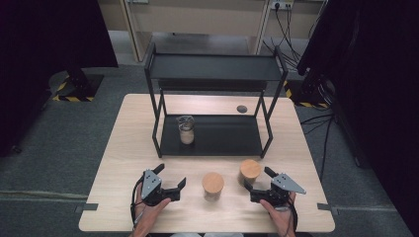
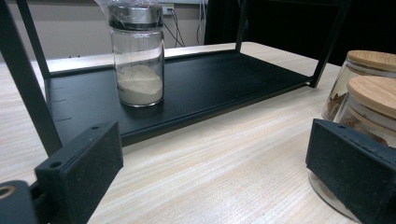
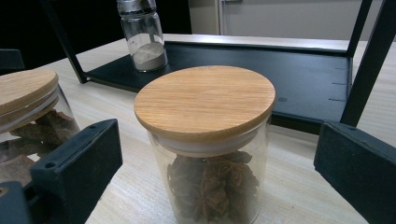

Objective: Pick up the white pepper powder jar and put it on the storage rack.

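Your right gripper (image 1: 255,183) stands wide open, its jaws bracketing the star anise jar (image 3: 205,144) without touching the glass; in the right gripper view the jar sits centred between them, wooden lid on, with clear air on both sides. Your left gripper (image 1: 171,178) is also spread wide and holds nothing. In the left gripper view its right-hand jaw stands just in front of the second wooden-lidded jar (image 2: 369,121), though contact cannot be judged from here.

As for progress, you look to be at an early stage of loading the black shelf rack (image 1: 212,143). One item is already in place: the powder jar (image 1: 187,130) with the metal cap stands upright on the lower tray, towards its left end. Both wooden-lidded jars remain on the table (image 1: 123,163), near its front edge and in front of the rack, the star anise jar (image 1: 250,171) nearer the right side, the other (image 1: 213,185) about mid-table. Neither is grasped yet, so both placements are still to do. The upper tray carries nothing.
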The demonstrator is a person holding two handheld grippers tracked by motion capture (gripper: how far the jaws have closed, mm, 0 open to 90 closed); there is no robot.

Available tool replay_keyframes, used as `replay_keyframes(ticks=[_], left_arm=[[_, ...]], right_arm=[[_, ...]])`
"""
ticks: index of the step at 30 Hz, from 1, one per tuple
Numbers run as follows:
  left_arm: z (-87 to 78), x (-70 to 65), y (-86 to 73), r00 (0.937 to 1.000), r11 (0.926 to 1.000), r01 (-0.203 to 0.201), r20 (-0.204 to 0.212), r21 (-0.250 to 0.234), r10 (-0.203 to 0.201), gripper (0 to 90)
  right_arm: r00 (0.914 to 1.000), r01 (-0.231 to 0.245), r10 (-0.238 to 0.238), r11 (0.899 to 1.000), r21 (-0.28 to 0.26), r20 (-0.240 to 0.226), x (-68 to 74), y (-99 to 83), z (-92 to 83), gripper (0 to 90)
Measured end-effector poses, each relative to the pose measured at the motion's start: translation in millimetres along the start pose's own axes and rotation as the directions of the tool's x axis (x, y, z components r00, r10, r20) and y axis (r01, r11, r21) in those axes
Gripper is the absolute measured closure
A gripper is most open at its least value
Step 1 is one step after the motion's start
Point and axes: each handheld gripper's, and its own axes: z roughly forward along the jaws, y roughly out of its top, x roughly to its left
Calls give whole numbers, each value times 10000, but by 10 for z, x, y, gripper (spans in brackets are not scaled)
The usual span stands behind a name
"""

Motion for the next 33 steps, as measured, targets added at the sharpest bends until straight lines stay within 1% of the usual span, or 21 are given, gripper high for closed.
replay_keyframes(ticks=[2, 7, 10, 16, 19, 22, 26, 33], left_arm=[[-10, -5, -6, 10000, 10000, 30, 30, -19, -30, 34], [-29, -31, -28, 9998, 9999, -103, 167, 57, 102, 33], [-30, -42, -14, 9996, 9998, -200, 188, -7, 200, 33], [-33, -58, -31, 9994, 9998, -201, 278, 55, 200, 33], [-41, -77, -26, 9989, 9994, -353, 314, 35, 351, 33], [-48, -93, -40, 9986, 9992, -388, 364, 86, 384, 33], [-75, -114, -45, 9981, 9989, -468, 400, 32, 467, 33], [-67, -147, -48, 9969, 9981, -618, 483, 47, 615, 33]], right_arm=[[10000, -1, 1, 10000, 1, -3, 0, 0, 0, 14], [10000, -28, 28, 10000, -11, -18, -4, 0, -1, 14], [10000, -31, 31, 10000, -16, -33, -5, 0, -1, 14], [10000, -53, 53, 10000, -52, -74, -11, -1, -3, 13], [10000, -31, 30, 10000, -54, -67, -9, -1, -4, 14], [10000, -37, 37, 10000, -58, -66, -10, -1, -4, 14], [10000, 3, -3, 10000, -42, -60, -4, -1, -4, 14], [9999, -58, 57, 10000, -67, -83, -11, -2, -7, 13]])
